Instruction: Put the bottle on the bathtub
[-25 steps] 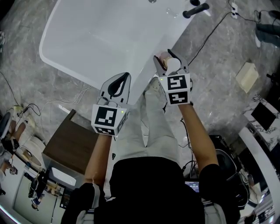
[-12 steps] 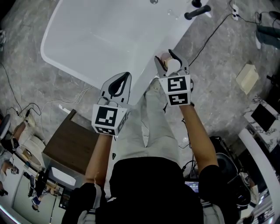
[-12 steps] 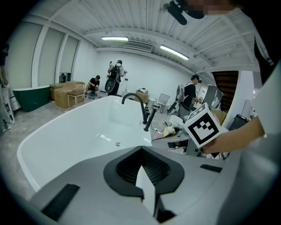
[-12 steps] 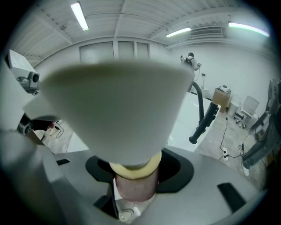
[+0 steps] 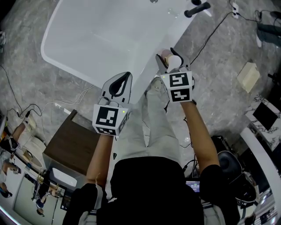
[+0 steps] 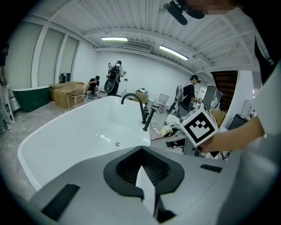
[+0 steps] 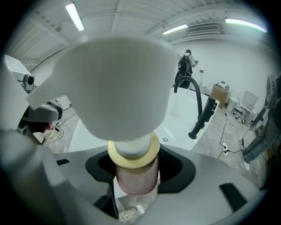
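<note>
Our left claw [image 5: 117, 87] is closed tight, holding nothing, beside the white tub [image 5: 79, 39]. Inside the tub we see just a drain [image 6: 117, 143]. Our right claw [image 5: 170, 59] squeezes the pink bottle [image 7: 136, 173] with its white pump top, right at the tub's edge. We cannot tell if the bottle touches the edge. A black tap [image 5: 196, 9] stands farther back.

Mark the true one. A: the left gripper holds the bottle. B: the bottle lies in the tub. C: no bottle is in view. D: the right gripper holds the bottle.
D: the right gripper is clamped on the bottle; the left gripper is shut on nothing.
</note>
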